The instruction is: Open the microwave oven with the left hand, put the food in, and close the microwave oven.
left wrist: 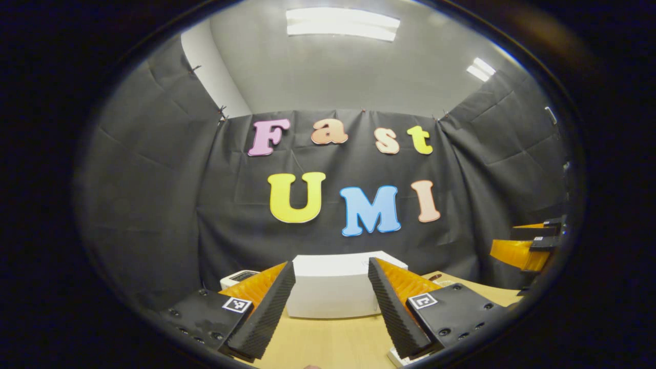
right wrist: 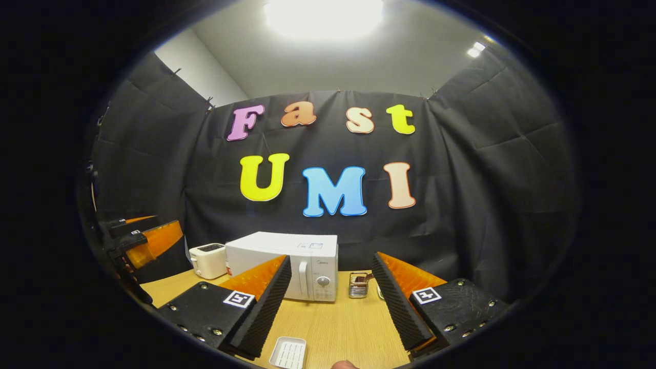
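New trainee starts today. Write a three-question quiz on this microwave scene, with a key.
1. True or false: the microwave door is shut.
2. What stands just left of the microwave in the right gripper view? A) toaster B) kettle C) bowl
3. Fill in: the left gripper and right gripper both have their jaws ____.

Key: 1 true. 2 A, the toaster. 3 open; neither holds anything.
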Available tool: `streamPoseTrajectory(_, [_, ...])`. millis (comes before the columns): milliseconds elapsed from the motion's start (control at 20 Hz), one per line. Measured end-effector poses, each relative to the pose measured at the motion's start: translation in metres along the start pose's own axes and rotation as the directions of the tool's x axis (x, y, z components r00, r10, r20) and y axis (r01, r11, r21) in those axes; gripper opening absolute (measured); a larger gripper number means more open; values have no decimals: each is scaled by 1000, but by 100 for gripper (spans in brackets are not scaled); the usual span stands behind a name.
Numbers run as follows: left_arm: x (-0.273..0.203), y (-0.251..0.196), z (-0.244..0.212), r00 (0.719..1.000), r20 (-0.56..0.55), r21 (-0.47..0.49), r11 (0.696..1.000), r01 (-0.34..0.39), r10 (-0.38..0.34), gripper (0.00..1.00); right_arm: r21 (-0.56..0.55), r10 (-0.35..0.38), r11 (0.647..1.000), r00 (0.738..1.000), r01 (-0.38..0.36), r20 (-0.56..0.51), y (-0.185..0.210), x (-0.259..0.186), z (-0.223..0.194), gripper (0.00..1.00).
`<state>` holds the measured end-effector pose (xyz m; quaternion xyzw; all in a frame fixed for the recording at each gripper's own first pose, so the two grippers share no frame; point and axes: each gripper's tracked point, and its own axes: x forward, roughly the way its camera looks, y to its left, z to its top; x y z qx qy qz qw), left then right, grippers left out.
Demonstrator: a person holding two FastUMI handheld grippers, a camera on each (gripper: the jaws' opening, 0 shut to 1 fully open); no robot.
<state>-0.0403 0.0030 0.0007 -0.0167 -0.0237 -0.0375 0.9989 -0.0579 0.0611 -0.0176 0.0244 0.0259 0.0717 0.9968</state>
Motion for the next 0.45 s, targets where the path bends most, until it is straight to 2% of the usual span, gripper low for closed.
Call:
streamPoseTrajectory(150, [-2, 3, -4, 1000, -14, 26, 1000, -3, 4, 97, 9, -7, 1000, 1000, 7, 2, 1, -1, 0, 96])
streamPoseTrajectory(350, [-6, 1, -4, 1000, -13, 2, 1000, 15, -15, 98, 11, -8, 1000, 1000, 8, -1, 3, 1, 1, 96])
streamPoseTrajectory(450, [-8, 4, -3, 1000, -7, 4, 1000, 12, -12, 95, 11, -9, 1000, 1000, 9, 3, 4, 0, 1, 96])
